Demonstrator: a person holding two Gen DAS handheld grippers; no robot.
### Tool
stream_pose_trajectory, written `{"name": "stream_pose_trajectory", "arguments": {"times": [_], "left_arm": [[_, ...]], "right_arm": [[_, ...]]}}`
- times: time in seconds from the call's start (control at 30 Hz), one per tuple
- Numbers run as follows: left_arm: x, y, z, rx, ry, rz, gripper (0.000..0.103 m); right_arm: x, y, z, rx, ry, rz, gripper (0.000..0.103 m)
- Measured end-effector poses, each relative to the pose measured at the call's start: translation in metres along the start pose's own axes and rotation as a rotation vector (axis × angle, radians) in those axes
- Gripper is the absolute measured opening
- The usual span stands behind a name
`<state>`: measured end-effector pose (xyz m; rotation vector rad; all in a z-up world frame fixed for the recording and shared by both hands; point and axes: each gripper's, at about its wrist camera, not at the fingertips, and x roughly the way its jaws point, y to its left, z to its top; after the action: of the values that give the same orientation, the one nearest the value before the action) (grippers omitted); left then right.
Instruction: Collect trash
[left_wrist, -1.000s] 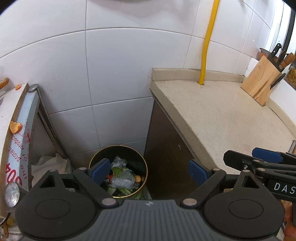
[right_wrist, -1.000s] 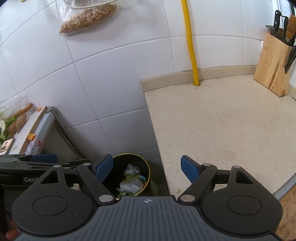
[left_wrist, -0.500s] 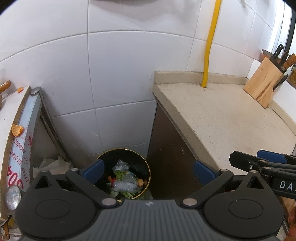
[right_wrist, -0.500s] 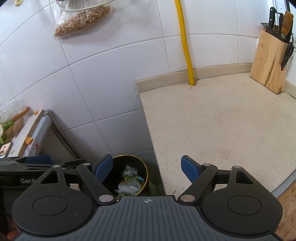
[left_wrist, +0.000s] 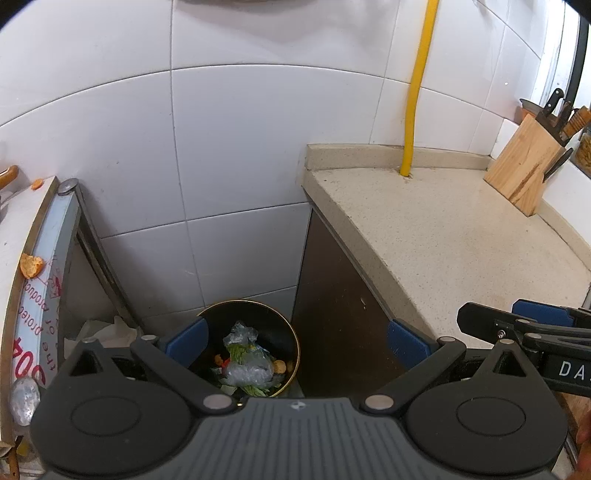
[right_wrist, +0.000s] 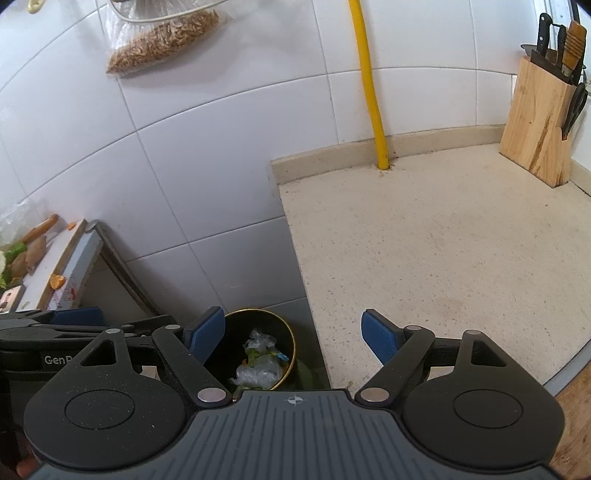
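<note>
A black trash bin with a gold rim (left_wrist: 284, 328) stands on the floor in the gap between the counter and a side table; it also shows in the right wrist view (right_wrist: 288, 332). Crumpled clear plastic, green leaves and orange scraps (left_wrist: 245, 365) lie inside it, also visible in the right wrist view (right_wrist: 260, 363). My left gripper (left_wrist: 295, 341) is open and empty, high above the bin. My right gripper (right_wrist: 293, 336) is open and empty, beside it over the counter's left edge. Each gripper shows at the edge of the other's view.
A beige stone counter (right_wrist: 443, 258) fills the right, with a wooden knife block (right_wrist: 543, 122) at its back and a yellow pipe (right_wrist: 369, 85) on the tiled wall. A white side table (left_wrist: 22, 236) with orange peel bits stands left. A bag of dried food (right_wrist: 162, 40) hangs above.
Both grippers have risen and drawn back a little; the bin looks smaller and lower in both views. Both stay open and empty.
</note>
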<state>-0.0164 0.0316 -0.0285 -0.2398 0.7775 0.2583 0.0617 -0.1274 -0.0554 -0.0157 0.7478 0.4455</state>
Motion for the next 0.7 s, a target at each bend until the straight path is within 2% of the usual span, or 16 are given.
{"name": "stream_pose_trajectory", "arguments": {"times": [0.7], "left_arm": [[0.0017, -0.0010, -0.0031, -0.002, 0.022, -0.011, 0.099]], "right_arm": [[0.0006, 0.0016, 0.0003, 0.001, 0.005, -0.008, 0.086]]}}
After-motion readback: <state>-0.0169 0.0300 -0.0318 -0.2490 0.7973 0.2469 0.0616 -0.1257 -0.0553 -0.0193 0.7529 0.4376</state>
